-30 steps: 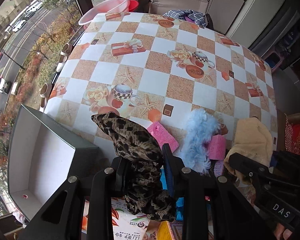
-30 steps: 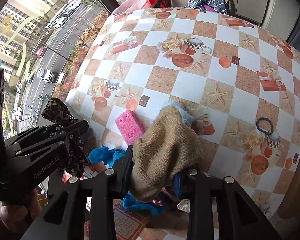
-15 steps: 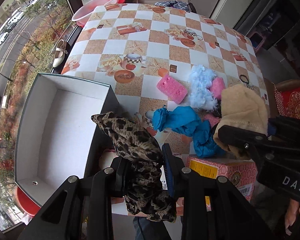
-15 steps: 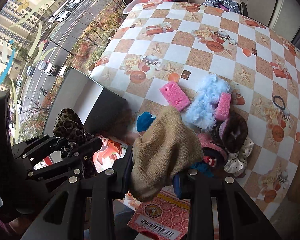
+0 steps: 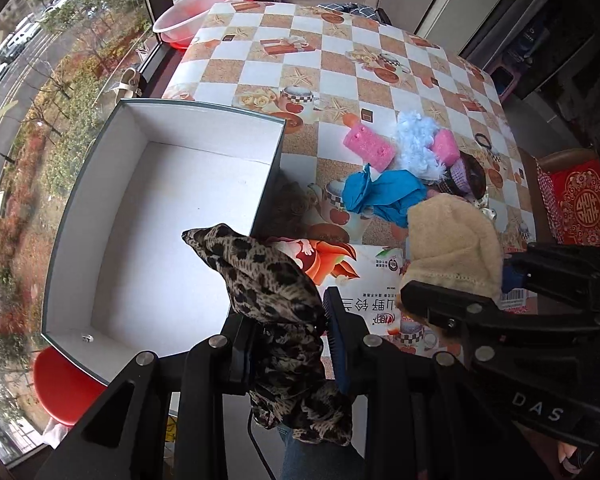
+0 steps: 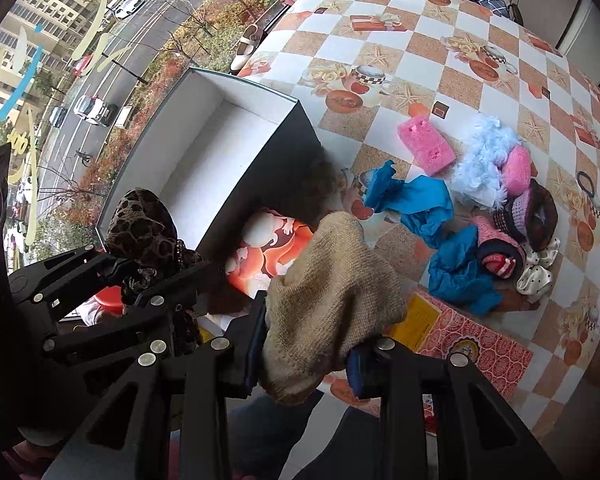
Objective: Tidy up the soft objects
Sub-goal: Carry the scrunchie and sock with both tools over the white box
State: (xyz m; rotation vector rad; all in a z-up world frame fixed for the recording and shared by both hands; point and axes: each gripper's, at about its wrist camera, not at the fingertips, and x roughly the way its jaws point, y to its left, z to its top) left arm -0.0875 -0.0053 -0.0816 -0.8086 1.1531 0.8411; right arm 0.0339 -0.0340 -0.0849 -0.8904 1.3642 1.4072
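Observation:
My left gripper (image 5: 288,336) is shut on a leopard-print cloth (image 5: 268,280) and hangs over the near right corner of an open white-lined box (image 5: 164,216). My right gripper (image 6: 308,344) is shut on a beige knitted cloth (image 6: 332,292), right of the box (image 6: 220,144) and above printed cartons. In the right wrist view the left gripper (image 6: 140,276) with its leopard-print cloth (image 6: 144,228) shows at the left. On the checked table (image 5: 340,64) lie a pink sponge (image 5: 368,146), a pale blue fluffy piece (image 5: 416,144), blue cloths (image 5: 384,192) and a dark knitted heap (image 6: 516,224).
Printed cartons (image 5: 352,268) (image 6: 460,332) lie at the table's near edge, beside the box. A pink basin (image 5: 196,12) sits by the window at the far left. A black hair tie (image 6: 588,184) lies at the right. A red stool (image 5: 64,380) stands below the box.
Both grippers have drawn back from the table toward its near edge with their cloths held. The open box has come fully into view under the left gripper.

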